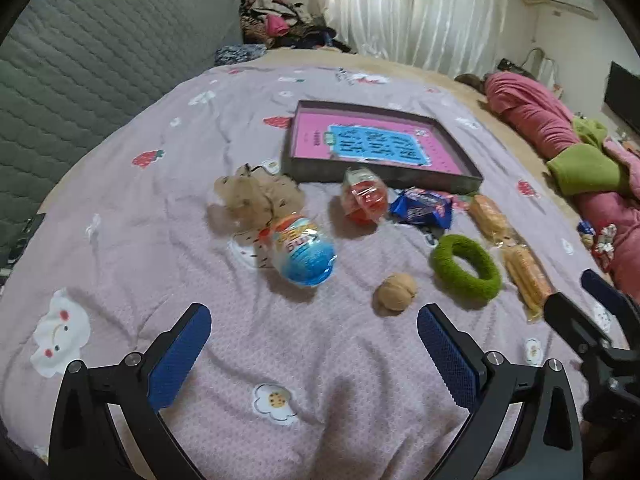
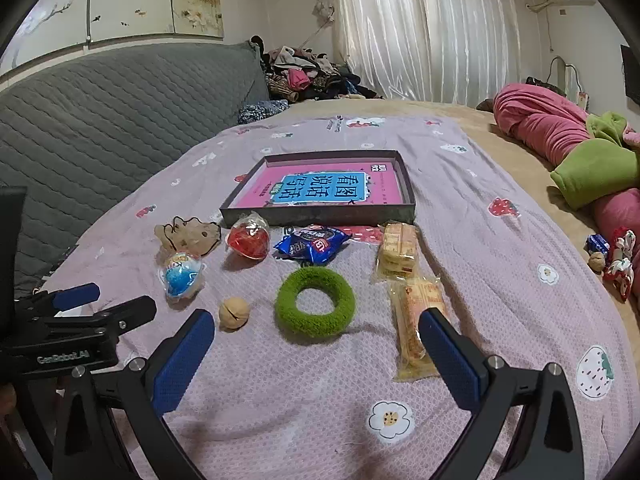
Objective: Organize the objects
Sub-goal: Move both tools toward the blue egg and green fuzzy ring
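Blue-padded and spread wide, the left gripper (image 1: 314, 338) and right gripper (image 2: 316, 344) both hover empty above the lilac printed bedspread (image 2: 280, 400). Just beyond the right gripper lies the fuzzy green ring (image 2: 315, 301), with a tan walnut (image 2: 234, 312) beside it; farther past the ring sits the shallow dark tray (image 2: 320, 214).

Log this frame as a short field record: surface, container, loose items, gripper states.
surface: bedspread, lilac with a strawberry print
container: shallow box, pink book lying flat inside it
loose items: green ring, walnut, blue egg, red capsule, blue snack pack, two wafer packs
left gripper: open, holding nothing
right gripper: open, holding nothing
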Tool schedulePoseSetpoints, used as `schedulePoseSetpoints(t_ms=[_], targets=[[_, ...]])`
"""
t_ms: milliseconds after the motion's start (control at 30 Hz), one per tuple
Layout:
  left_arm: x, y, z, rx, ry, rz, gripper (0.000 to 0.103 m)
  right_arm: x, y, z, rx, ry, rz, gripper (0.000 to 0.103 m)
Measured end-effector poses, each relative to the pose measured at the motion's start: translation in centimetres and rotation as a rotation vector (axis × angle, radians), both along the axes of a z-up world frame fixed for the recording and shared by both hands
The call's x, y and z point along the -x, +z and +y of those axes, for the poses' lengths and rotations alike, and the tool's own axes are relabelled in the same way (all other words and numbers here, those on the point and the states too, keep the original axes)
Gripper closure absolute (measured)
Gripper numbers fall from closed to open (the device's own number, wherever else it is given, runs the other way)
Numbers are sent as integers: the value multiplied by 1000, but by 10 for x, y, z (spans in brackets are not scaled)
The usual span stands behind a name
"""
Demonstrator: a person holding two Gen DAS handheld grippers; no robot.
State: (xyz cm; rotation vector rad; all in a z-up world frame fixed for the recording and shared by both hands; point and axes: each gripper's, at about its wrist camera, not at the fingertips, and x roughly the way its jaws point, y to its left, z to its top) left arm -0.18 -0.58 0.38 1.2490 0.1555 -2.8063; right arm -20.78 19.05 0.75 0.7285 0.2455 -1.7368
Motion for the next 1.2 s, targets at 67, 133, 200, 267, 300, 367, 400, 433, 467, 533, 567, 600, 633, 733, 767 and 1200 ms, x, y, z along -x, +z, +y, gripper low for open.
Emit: schedulePoseSetpoints(t_ms=[67,133,200,267,300,367,400,433,467,533,567,600,633,733,767,1200], targets=[[-2,1,0,12,2,9,0,0,1,1,5,12,-2,0],[-3,2,1,21,-1,13,0,0,1,1,9,22,-6,0],[-4,4,1,25,-3,20,0,0,2,2,13,23,-11,0],[-4,5,1,16,-4,23,0,-1,2,2,14,25,-12,0],[-4,6,0,14,-2,24,0,-1,2,2,15,24,-12,0],[-5,8,0,20,-1,32,0,-1,3,2,23,175,-24,0],[-6,8,1,23,2,36,0,-1,3,2,28,174,-23,0],[-6,9,1,26,1,39,0,-2,4,2,30,175,-22,0],[-7,10,0,28,3,44,0,-2,5,3,32,177,-21,0],[-8,12,1,29,0,52,0,-2,6,3,32,180,-21,0],[-7,13,1,24,-5,52,0,-3,6,4,36,185,-23,0],[-7,13,2,17,-10,50,0,-3,7,4,38,187,-24,0],[-7,13,2,4,-20,51,0,-3,7,4,38,190,-24,0],[-8,13,3,-9,-22,55,0,-4,8,4,40,202,-26,0],[-9,14,3,-3,-16,56,0,-5,9,5,41,202,-23,0],[-7,16,-4,18,38,75,0,-6,13,6,51,206,-18,0]])
